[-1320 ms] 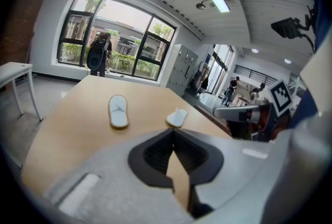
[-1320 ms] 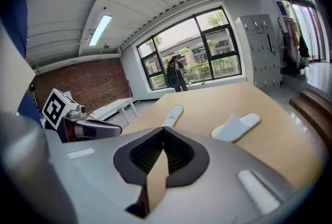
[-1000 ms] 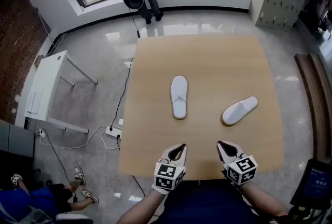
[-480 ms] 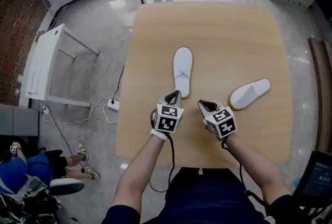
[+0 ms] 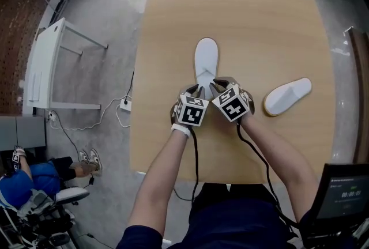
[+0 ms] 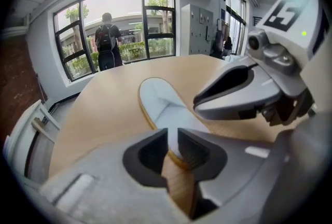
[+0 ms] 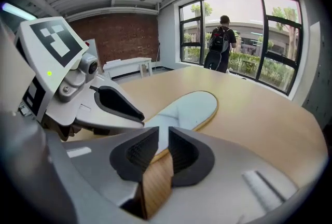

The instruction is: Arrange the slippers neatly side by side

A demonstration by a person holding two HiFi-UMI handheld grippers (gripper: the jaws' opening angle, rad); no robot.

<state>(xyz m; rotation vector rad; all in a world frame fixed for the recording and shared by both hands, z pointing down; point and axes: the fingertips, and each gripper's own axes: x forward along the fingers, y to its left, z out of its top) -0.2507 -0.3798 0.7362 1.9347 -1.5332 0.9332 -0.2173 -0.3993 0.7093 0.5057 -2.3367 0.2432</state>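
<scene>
At middle of table (image 5: 173, 23): forearms stretched forward, converging. Left gripper (image 5: 197, 91) and right gripper (image 5: 218, 84) close side by side, jaws of each pinched narrowly on near end of middle slipper (image 5: 206, 60). Second slipper (image 5: 287, 96) well apart, rightward, angled.

Both pairs of tongs over the wooden table (image 5: 253, 17). My left tongs (image 5: 199, 92) and right tongs (image 5: 217, 86) sit close together, tips at the near end of the middle slipper (image 5: 206, 57), which lies lengthwise. Second slipper (image 5: 287, 96) lies well apart to the right, angled.
</scene>
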